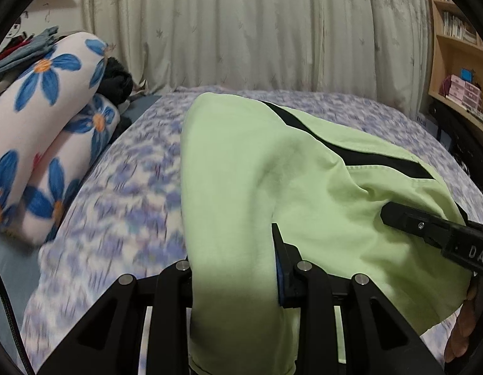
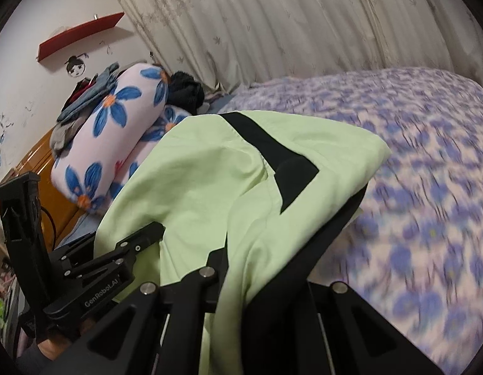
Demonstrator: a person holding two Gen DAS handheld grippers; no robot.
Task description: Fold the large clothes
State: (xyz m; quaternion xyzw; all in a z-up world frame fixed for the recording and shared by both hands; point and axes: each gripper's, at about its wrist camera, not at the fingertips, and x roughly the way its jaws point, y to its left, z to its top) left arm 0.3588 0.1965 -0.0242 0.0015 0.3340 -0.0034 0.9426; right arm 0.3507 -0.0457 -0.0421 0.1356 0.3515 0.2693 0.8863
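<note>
**Both claws carrying green garment over bed**

Risk, as I judge it: bunched cloth slips from a claw and the fold lands crooked.

The light-green garment [image 1: 241, 187] fills centre frame, draped over the purple floral bedspread [image 1: 122, 193]. Left gripper [image 1: 235, 268] is clamped on a thick fold; right gripper [image 2: 241, 268] is pinched tight on its edge.

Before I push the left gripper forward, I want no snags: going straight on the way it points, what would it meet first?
Probably the light green garment that the left gripper already clamps, draped ahead; beneath and beyond lies the purple floral bedspread. Depth is unclear.
</note>
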